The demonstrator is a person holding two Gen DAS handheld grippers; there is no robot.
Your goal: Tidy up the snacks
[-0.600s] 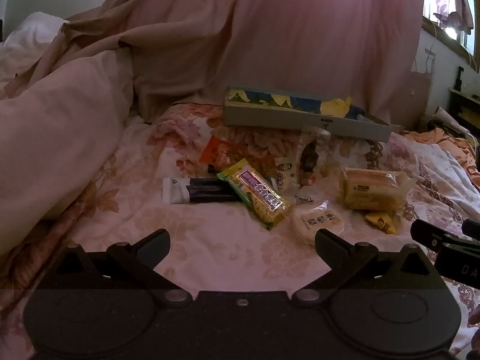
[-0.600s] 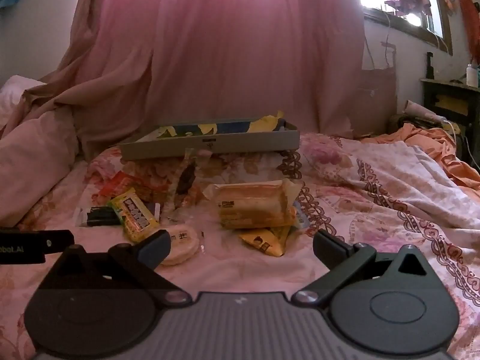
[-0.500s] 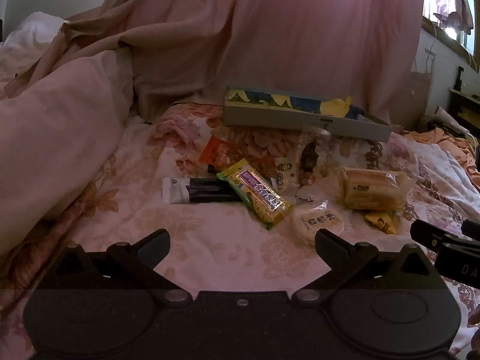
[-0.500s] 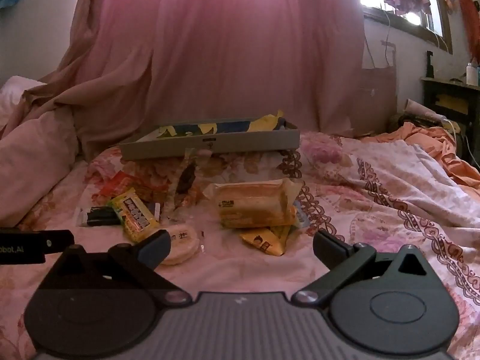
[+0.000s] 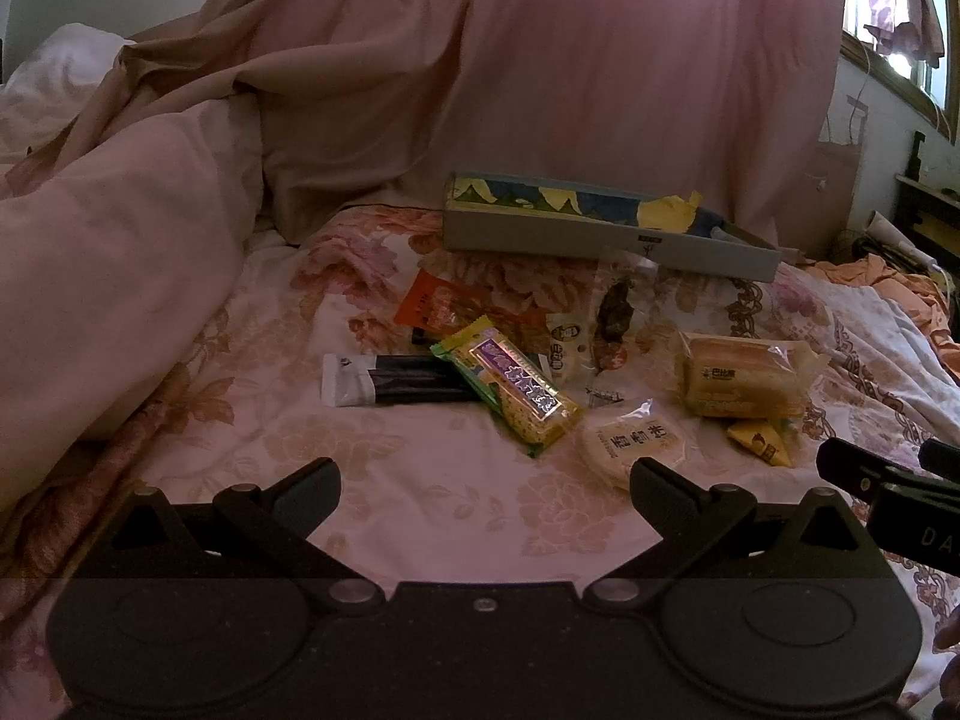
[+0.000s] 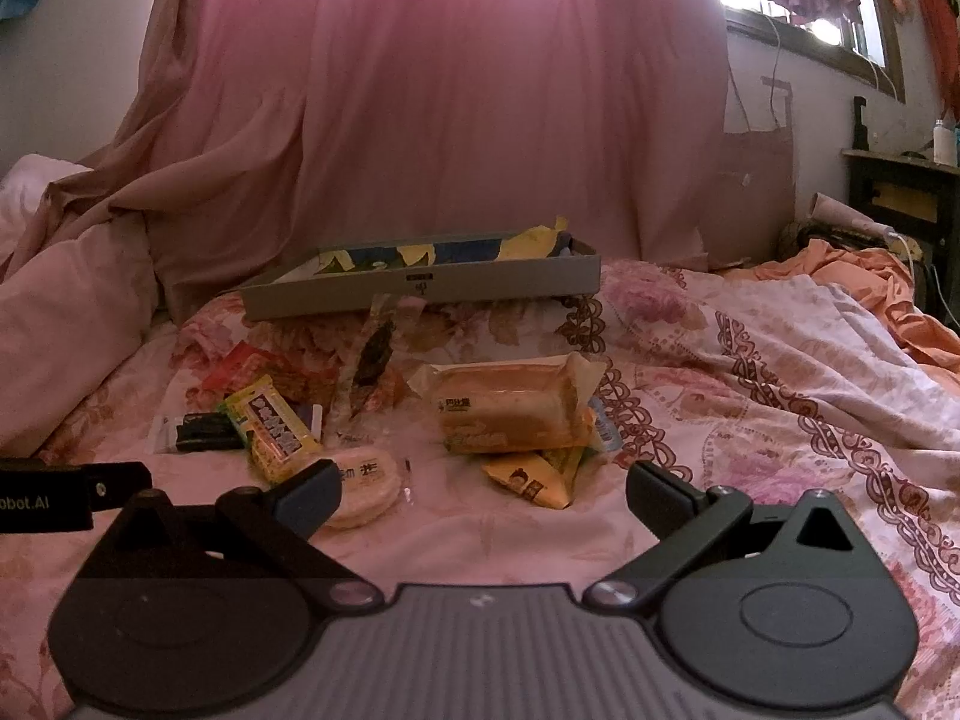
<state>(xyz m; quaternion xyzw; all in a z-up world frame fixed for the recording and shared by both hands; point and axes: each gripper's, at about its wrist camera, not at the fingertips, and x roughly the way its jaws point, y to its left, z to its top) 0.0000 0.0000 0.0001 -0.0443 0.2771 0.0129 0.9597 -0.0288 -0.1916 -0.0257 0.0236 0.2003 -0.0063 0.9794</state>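
- Left tongs [image 5: 483, 483] spread wide, nothing between them, hovering over the near part of the floral bed cover [image 5: 420, 480].
- Right tongs [image 6: 483, 489] also wide apart and gripping nothing, tilted down toward the snack pile.
- Snacks scattered mid-bed: yellow-green bar [image 5: 510, 393] lying diagonally over the end of a black-and-white packet [image 5: 390, 381], orange sachet [image 5: 435, 306] just behind them.
- Round white rice cracker [image 5: 633, 438] nearest the left tongs' right finger; in the right view sitting right beside that gripper's left finger.
- Wrapped bread loaf [image 6: 510, 414] over to the right, resting on top of a small yellow packet [image 6: 534, 477].
- Clear pouch with something dark inside [image 6: 372, 354] between the loaf and the bars.
- Shallow grey box [image 6: 432, 288] at the far side, yellow-and-blue paper inside, pink curtain [image 6: 480, 120] behind it.
- Rumpled pink duvet [image 5: 108, 282] bunched up on the left.
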